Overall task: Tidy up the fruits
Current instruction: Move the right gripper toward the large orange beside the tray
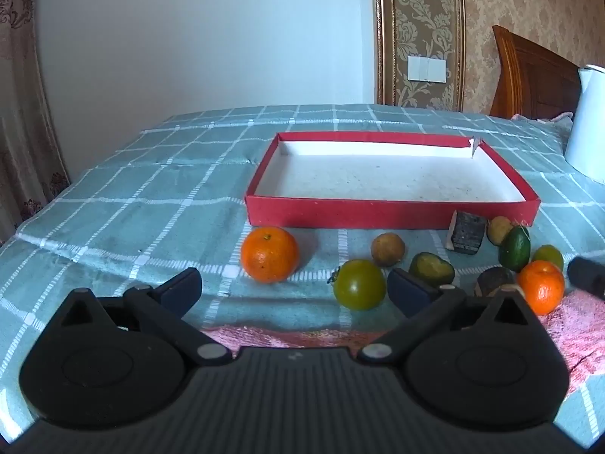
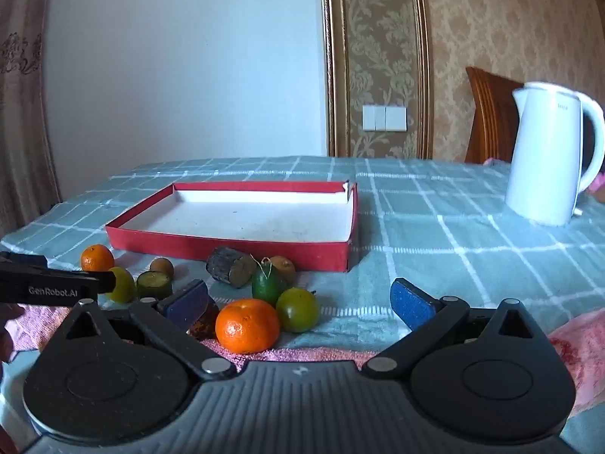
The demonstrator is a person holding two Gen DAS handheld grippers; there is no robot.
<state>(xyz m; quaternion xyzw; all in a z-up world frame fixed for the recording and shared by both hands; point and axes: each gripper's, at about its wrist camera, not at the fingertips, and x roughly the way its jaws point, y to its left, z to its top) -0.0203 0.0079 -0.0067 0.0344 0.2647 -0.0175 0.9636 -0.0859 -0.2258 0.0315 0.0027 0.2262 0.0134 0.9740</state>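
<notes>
Several fruits lie on the checked cloth in front of an empty red box [image 1: 378, 213] with a white floor. In the left wrist view an orange [image 1: 269, 254] and a green tomato [image 1: 359, 283] lie just beyond my left gripper [image 1: 295, 285], which is open and holds nothing. A brown round fruit [image 1: 387, 249] and a green cut piece [image 1: 431, 268] lie further right. My right gripper [image 2: 298, 299] is open too. A second orange [image 2: 247, 325] and a green tomato [image 2: 297, 309] lie between its fingers, touching neither. A dark fruit [image 2: 204, 327] is half hidden behind its left finger.
A white kettle [image 2: 548, 159] stands at the back right of the table. A dark wood block [image 2: 230, 266] lies against the red box's [image 2: 227, 244] front wall. A pink towel [image 2: 302, 353] covers the near edge. My left gripper's side [image 2: 56, 283] shows at the far left.
</notes>
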